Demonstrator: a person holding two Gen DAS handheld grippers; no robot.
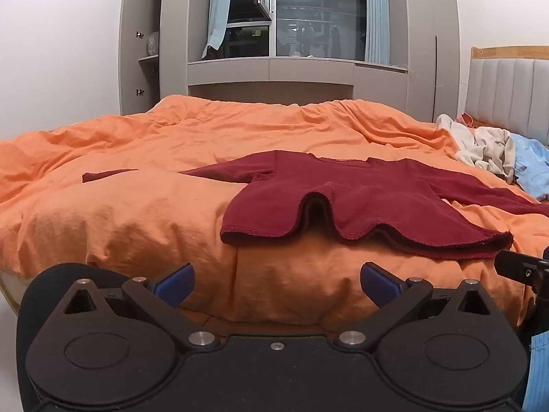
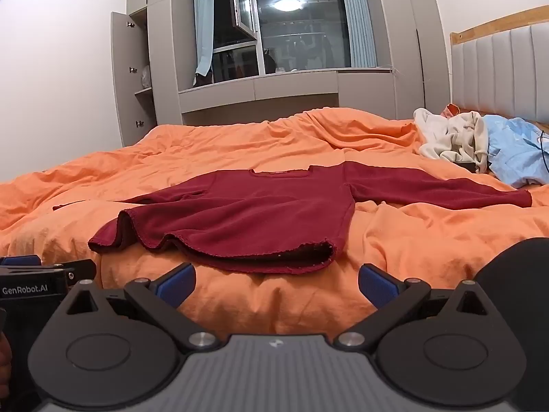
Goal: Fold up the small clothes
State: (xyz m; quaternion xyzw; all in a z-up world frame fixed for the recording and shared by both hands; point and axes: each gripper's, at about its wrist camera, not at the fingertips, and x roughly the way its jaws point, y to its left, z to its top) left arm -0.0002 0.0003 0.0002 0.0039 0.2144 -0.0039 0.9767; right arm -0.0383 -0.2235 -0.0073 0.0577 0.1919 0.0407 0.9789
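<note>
Red top (image 1: 370, 202) spread flat on orange duvet (image 1: 137, 226), neck away, hem toward tools; both sleeves out to the sides. Hem rippled, one hump raised just ahead of left gripper (image 1: 276, 285), slightly to its right. Same hem ahead of right gripper (image 2: 276, 285) in right wrist view, near corner just ahead between the jaws.

Left gripper: jaws spread wide, nothing between blue pads (image 1: 175, 283). Right gripper: likewise released, empty. Both short of the cloth, tilted slightly down. Left tool visible at left edge of right wrist view, so the two close side by side.

Pile of pale and blue clothes (image 2: 480, 144) far ahead-right, by headboard (image 2: 497, 68); apart from the top's sleeve end.

Step in hand (judged): approach for first grasp; no fold yet made.

Notes for doing it well:
- Smooth hem hump first, or grasp both layers at hem corners.
- Take one corner per tool, pads fully over both layers; soft duvet likely to bunch in, so pinch shallow.
- Fold sleeves in before bringing hem to neck.
- Move both tools together to keep edges square.
</note>
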